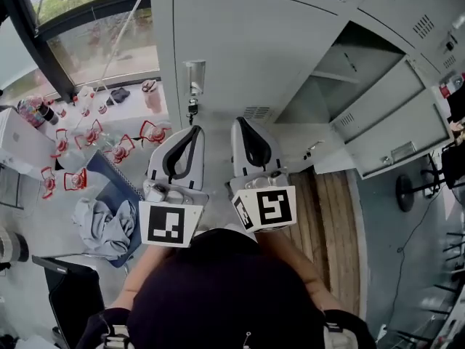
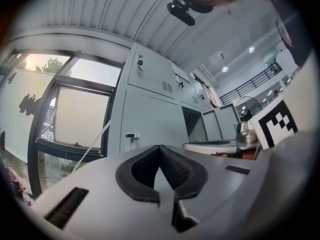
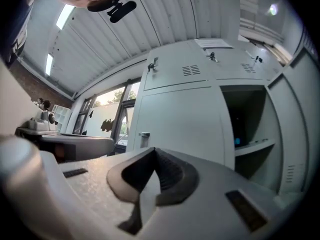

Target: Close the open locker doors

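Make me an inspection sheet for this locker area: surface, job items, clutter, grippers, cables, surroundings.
Surface: a wooden floor strip runs below the open locker.
Job's things: the open locker shows a shelf, and its open doors are swung out. The closed door straight ahead has a handle.
Clutter: a grey cloth and red-trimmed items lie at left.
Grippers: the left gripper and right gripper are both shut, hold nothing and touch no door.
Cables: a thin dark cable lies on the floor at right.
Surroundings: a window is at left.
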{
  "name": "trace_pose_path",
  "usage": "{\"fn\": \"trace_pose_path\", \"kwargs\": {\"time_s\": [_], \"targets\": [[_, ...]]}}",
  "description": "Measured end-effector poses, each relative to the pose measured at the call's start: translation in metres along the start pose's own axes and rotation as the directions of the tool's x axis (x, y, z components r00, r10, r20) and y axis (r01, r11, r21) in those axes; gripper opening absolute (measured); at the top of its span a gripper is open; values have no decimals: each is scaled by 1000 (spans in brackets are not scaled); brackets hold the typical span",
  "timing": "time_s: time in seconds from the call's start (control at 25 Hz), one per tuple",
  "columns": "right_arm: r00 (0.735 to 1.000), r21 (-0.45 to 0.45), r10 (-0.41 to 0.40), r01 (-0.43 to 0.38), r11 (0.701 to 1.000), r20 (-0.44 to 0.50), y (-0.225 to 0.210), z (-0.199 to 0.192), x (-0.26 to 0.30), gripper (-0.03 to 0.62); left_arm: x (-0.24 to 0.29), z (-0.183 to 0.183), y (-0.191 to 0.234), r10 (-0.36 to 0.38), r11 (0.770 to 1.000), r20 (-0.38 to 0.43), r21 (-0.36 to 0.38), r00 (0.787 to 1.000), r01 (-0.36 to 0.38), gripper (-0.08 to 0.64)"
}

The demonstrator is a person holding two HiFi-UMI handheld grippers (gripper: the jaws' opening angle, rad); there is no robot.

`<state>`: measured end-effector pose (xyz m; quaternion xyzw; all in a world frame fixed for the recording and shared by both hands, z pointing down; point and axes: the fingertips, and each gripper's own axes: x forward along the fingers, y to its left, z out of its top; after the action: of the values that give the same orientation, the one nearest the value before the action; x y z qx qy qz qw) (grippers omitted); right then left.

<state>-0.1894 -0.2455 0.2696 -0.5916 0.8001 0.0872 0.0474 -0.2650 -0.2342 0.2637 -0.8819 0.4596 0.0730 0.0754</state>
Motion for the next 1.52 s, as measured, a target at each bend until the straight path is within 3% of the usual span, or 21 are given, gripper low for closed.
{"fn": "trace_pose_path", "kwargs": {"time_s": [0.2,0.4,0.76,1.24,1.4,1.52], "targets": [[991,-44,-137,137,990,3,-44,5,-40,0,19,2,-43,-96,995,21,-11,995,96,0],[957,-71,-289,290,954,16,-91,18,-83,0,41,7,-93,-220,975,43,-30,974,222,0],[838,-122,-546,542,832,3,-163,32,-167,1,70,7,-191,-461,880,71,-93,885,466,0],[713,-161,-701,691,704,-7,-204,42,-240,0,76,13,-279,-652,742,89,-133,753,657,0],[699,-151,-715,706,691,-5,-219,43,-255,0,79,11,-303,-682,715,76,-143,728,685,0],[718,-129,-696,690,712,3,-234,40,-256,0,85,8,-311,-681,718,63,-137,729,683,0]]}}
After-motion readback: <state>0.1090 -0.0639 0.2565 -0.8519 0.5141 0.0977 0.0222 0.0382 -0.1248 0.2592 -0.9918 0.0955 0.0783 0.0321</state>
